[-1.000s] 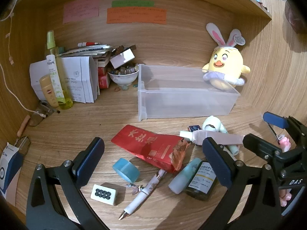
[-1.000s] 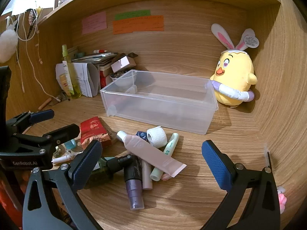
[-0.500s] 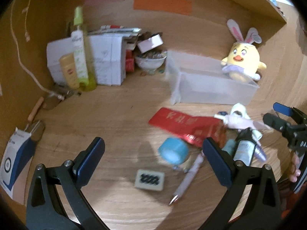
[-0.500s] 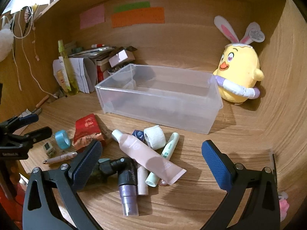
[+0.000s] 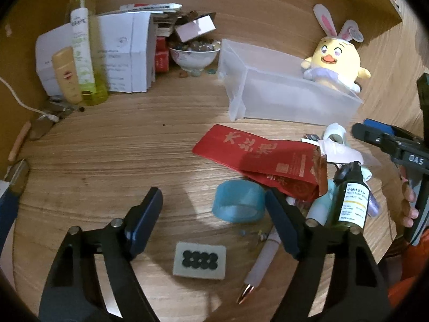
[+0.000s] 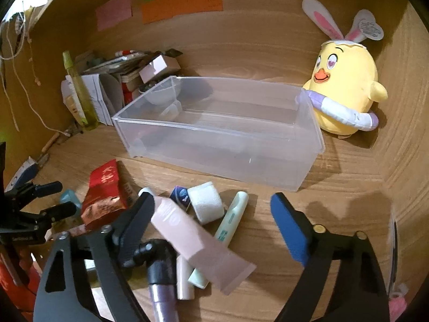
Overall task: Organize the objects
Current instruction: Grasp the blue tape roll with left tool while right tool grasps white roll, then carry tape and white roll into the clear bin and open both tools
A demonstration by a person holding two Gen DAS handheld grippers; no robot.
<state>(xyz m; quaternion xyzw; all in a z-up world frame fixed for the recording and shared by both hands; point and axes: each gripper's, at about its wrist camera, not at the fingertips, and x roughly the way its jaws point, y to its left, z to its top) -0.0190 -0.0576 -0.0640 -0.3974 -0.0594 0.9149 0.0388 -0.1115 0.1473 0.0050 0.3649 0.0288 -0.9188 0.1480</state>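
Claws first: my left claw [image 5: 213, 221] and right claw [image 6: 211, 224], both just narrowing yet gripping nothing, hang over tile [image 5: 199, 260], tape [image 5: 237, 201], tube [image 6: 198, 238] and clutter on the table [image 5: 107, 155], while the bin [image 6: 214, 145] beyond looks empty, so sorting seems barely begun.

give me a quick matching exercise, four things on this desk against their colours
Things:
1. tape roll
2. plush chick
3. foil packet
4. storage bin

Colours:
a. red
b. clear
c. yellow
d. light blue

Pairs: 1-d, 2-c, 3-a, 4-b
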